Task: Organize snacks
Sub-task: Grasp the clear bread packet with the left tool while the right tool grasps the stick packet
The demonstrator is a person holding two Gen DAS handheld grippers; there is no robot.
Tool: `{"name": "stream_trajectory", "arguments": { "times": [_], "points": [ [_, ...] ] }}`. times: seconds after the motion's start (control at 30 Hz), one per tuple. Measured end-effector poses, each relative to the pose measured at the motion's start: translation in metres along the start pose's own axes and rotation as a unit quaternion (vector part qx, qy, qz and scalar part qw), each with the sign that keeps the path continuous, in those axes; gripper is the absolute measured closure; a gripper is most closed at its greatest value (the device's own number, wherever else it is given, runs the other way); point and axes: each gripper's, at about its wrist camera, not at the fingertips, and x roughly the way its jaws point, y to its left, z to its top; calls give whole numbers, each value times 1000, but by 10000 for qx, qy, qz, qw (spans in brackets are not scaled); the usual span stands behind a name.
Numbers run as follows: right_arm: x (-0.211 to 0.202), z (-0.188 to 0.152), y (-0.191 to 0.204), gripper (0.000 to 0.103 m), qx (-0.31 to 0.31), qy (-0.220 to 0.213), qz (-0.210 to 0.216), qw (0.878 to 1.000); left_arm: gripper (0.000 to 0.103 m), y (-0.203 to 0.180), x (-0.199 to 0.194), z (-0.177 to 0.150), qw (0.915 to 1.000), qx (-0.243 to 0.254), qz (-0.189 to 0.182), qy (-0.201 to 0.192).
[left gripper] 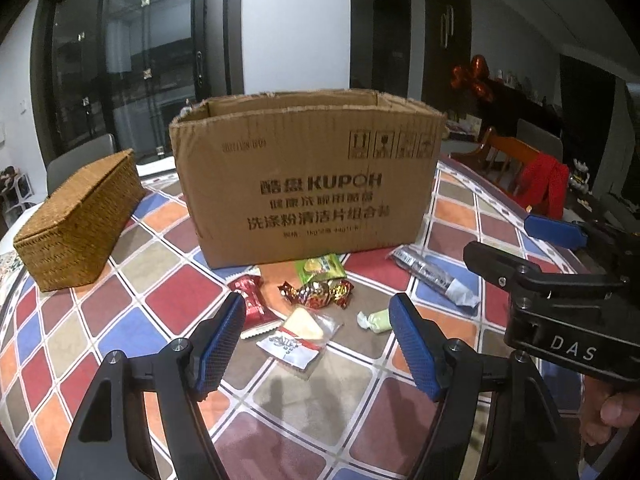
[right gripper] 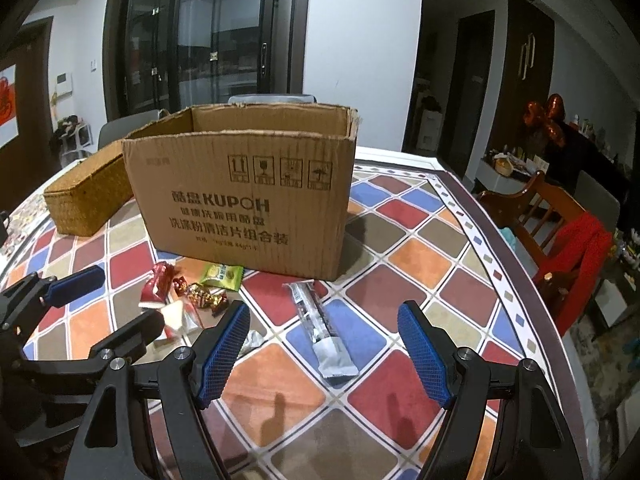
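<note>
Several snacks lie on the checkered tablecloth in front of an open cardboard box (left gripper: 308,176) (right gripper: 244,196). They are a red packet (left gripper: 252,300), gold-red candies (left gripper: 318,292), a green packet (left gripper: 320,268), a white triangular packet (left gripper: 300,332), a pale green candy (left gripper: 374,320) and a long dark stick packet (left gripper: 434,276) (right gripper: 320,328). My left gripper (left gripper: 317,306) hovers open just short of the white packet, with nothing between its pads. To its right, my right gripper (right gripper: 323,310) is also open and empty, above the stick packet's near end.
A lidded wicker basket (left gripper: 80,216) (right gripper: 88,196) sits left of the box. A wooden chair with a red cloth (right gripper: 568,236) stands past the table's right edge. A hand (left gripper: 612,412) holds the right gripper's body close beside my left one.
</note>
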Motion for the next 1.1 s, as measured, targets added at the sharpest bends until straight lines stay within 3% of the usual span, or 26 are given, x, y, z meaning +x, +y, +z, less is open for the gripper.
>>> {"name": "stream_trajectory", "arguments": {
  "times": [0.33, 0.67, 1.1],
  "points": [
    [27, -4, 2, 26, 2, 267, 52, 9996, 37, 9, 28, -8, 9992, -62, -26, 389],
    [55, -9, 3, 33, 13, 585, 161, 9982, 48, 15, 53, -17, 9961, -157, -76, 870],
    [81, -11, 4, 42, 110, 942, 287, 9951, 51, 17, 66, -17, 9935, -168, -104, 1123]
  ]
}}
